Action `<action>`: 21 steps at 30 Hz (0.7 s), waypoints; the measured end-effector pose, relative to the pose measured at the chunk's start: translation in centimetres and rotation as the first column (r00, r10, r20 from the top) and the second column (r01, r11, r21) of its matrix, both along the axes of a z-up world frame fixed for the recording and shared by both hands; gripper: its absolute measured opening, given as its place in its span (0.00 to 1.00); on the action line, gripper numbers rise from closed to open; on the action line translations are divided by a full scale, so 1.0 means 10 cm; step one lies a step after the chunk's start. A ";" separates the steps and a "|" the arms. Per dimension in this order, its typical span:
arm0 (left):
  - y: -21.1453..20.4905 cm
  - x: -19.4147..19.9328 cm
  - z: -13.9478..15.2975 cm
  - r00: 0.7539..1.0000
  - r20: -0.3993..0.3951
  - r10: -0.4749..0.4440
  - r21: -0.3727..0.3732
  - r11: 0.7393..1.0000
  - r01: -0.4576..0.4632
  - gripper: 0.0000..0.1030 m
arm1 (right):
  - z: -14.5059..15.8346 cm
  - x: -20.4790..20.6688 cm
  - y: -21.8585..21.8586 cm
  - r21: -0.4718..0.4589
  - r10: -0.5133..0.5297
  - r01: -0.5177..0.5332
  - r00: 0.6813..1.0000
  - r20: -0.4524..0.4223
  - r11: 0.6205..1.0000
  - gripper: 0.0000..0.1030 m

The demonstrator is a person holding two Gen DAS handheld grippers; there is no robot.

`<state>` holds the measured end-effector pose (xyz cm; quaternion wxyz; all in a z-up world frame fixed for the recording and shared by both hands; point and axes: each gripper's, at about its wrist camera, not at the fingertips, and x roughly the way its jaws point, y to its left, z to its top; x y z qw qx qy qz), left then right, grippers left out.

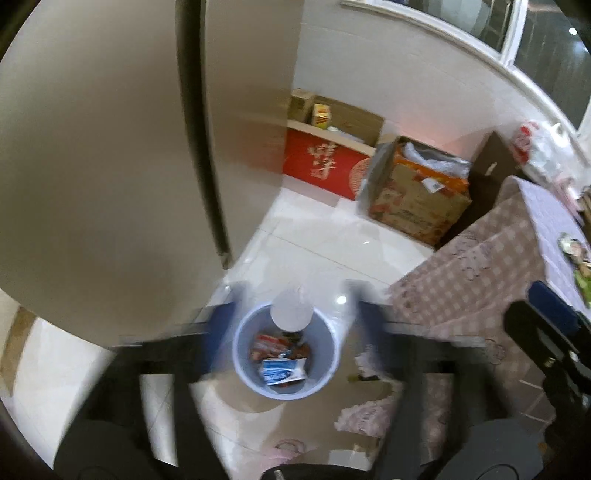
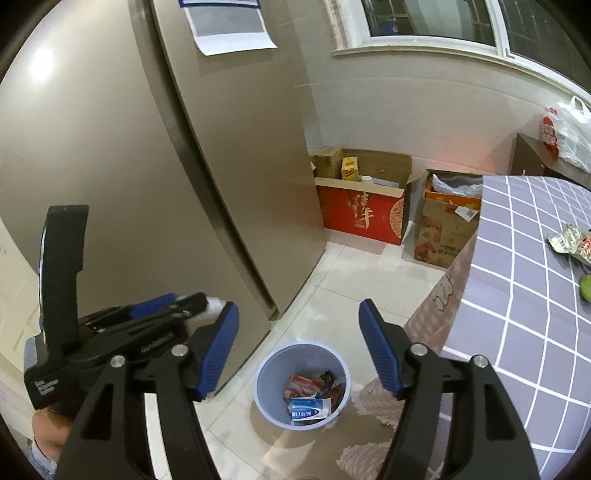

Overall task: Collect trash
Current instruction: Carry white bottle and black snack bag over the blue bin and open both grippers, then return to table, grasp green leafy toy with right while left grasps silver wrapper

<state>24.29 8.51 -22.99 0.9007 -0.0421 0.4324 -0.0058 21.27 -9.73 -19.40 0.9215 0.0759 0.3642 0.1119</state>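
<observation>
Looking down past both tools, we see the pale blue trash bin (image 2: 303, 384) standing on the tiled floor (image 2: 343, 280), near the lower corner of the tall beige refrigerator (image 2: 221, 166) and just beside the hanging edge of the checked tablecloth (image 2: 517, 295). Wrappers (image 2: 312, 397) already lie in the bin's bottom, a blue-and-white packet uppermost. In the left wrist view a whitish, rounded object (image 1: 290, 312) shows over the bin's far rim, between the fingers of the left gripper (image 1: 291, 317); it may be a cup or a bottle, but motion blur keeps us from saying, and we cannot tell whether the pads touch it. That gripper's jaws stand wide. The right gripper (image 2: 299, 347) also stands wide, with nothing between its blue pads (image 2: 218, 350), and the bin shows through the gap.

Against the far wall sit a red carton (image 2: 362, 214) with smaller boxes in it and a brown printed carton (image 2: 443, 229) holding a plastic bag. On the table (image 2: 498, 236), near its right edge, lie crumpled wrappers (image 2: 569, 240) and something green (image 2: 585, 286), cut off by the frame. A white plastic bag (image 2: 569, 133) rests on a dark cabinet (image 2: 528, 155) under the window (image 2: 424, 22). The left tool's black body hides part of the refrigerator in the right wrist view.
</observation>
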 end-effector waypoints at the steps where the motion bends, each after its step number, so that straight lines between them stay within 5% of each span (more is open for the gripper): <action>1: 0.00 -0.01 0.01 1.000 0.008 0.007 0.014 1.000 -0.007 0.77 | -0.01 0.02 -0.02 0.002 -0.006 0.006 1.000 -0.004 1.000 0.65; 9: 0.03 -0.07 -0.02 1.000 -0.028 -0.003 -0.011 1.000 0.003 0.77 | -0.07 0.04 -0.06 0.009 -0.014 0.014 1.000 -0.028 1.000 0.65; 21: -0.17 -0.29 0.28 0.999 0.022 -0.049 -0.025 0.998 0.049 0.77 | 0.14 -0.15 -0.19 0.009 -0.046 0.046 0.999 0.006 0.999 0.66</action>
